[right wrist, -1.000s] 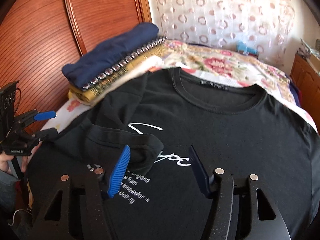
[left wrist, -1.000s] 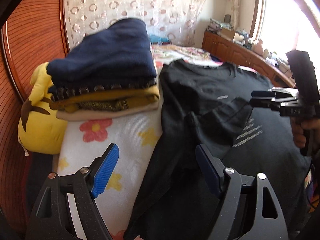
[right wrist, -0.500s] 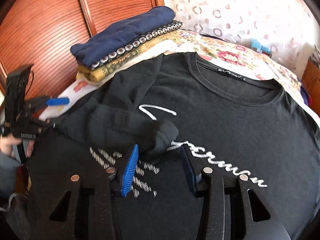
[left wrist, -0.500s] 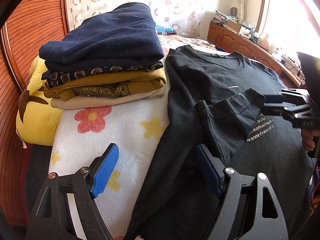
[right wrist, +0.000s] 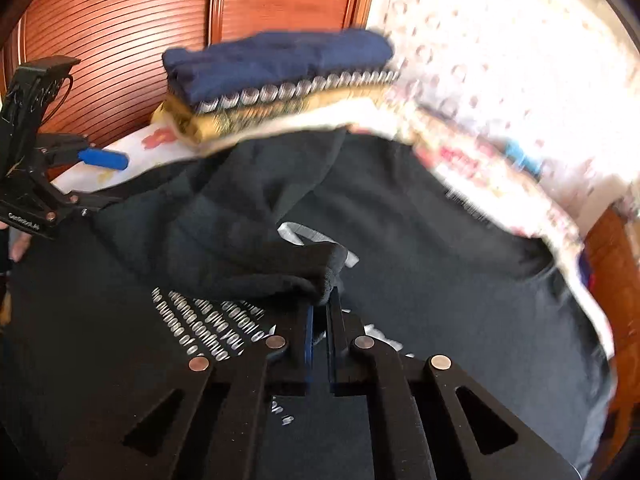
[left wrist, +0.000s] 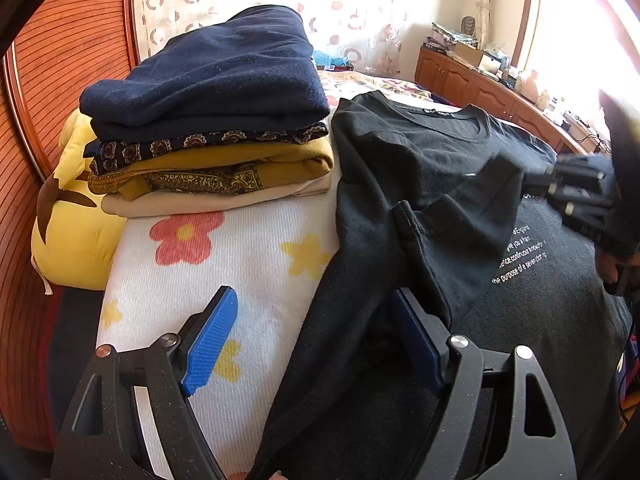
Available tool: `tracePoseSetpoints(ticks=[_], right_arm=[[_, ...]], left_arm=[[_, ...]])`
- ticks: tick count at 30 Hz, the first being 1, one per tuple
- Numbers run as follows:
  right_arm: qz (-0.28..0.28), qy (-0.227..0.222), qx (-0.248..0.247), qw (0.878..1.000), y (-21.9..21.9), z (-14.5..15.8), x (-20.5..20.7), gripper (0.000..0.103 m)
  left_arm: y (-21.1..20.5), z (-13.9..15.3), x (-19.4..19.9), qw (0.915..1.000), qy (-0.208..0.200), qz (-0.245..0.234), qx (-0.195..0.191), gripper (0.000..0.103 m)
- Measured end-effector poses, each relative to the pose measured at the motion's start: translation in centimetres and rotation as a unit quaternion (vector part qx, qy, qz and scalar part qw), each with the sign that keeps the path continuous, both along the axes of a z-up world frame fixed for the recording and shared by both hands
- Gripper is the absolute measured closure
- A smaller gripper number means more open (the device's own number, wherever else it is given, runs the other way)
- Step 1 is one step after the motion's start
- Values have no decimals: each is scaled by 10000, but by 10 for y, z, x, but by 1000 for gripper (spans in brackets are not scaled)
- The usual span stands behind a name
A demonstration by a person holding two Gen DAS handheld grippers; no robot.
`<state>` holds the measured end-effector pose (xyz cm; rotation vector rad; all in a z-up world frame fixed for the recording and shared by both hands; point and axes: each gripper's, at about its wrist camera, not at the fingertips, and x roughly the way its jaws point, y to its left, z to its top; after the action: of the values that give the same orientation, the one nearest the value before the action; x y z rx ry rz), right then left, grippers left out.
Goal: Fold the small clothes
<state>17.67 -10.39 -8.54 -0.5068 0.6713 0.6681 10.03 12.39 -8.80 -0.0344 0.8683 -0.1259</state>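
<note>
Right gripper [right wrist: 320, 312] has just closed and now pinches the sleeve cuff [right wrist: 320, 276] of the black T-shirt [right wrist: 440, 260] spread on the bed; left gripper [left wrist: 308, 340] hangs open at the shirt's side edge. We should draw the sleeve flat across the chest, keeping tension even.

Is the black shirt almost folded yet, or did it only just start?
Only just started. Done: a folded pile sits beside it. In hand: the right gripper has just closed on the sleeve, which lies across the black shirt. The left gripper is open, holding nothing. Left: the rest of the shirt lies spread flat.
</note>
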Motion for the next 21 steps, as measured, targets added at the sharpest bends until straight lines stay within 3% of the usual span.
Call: tracePoseSetpoints(ticks=[2, 5, 8, 13, 18, 21], right_arm=[[-322, -396, 141, 9986, -8, 13, -3, 99], [-660, -603, 285, 9956, -20, 23, -6, 99], [-575, -363, 145, 9976, -21, 14, -11, 97], [-603, -47, 104, 9981, -32, 1, -21, 85], [-761, 108, 247, 9967, -58, 5, -29, 73], [-903, 188, 313, 9952, -76, 9, -32, 72]], left_arm=[[0, 0, 0, 10000, -3, 1, -19, 23], [0, 0, 0, 10000, -2, 2, -15, 23], [0, 0, 0, 10000, -3, 3, -4, 23], [-1, 2, -1, 10000, -30, 35, 26, 23], [-4, 17, -8, 9995, -287, -27, -162, 23], [-16, 30, -11, 9982, -500, -215, -245, 23]])
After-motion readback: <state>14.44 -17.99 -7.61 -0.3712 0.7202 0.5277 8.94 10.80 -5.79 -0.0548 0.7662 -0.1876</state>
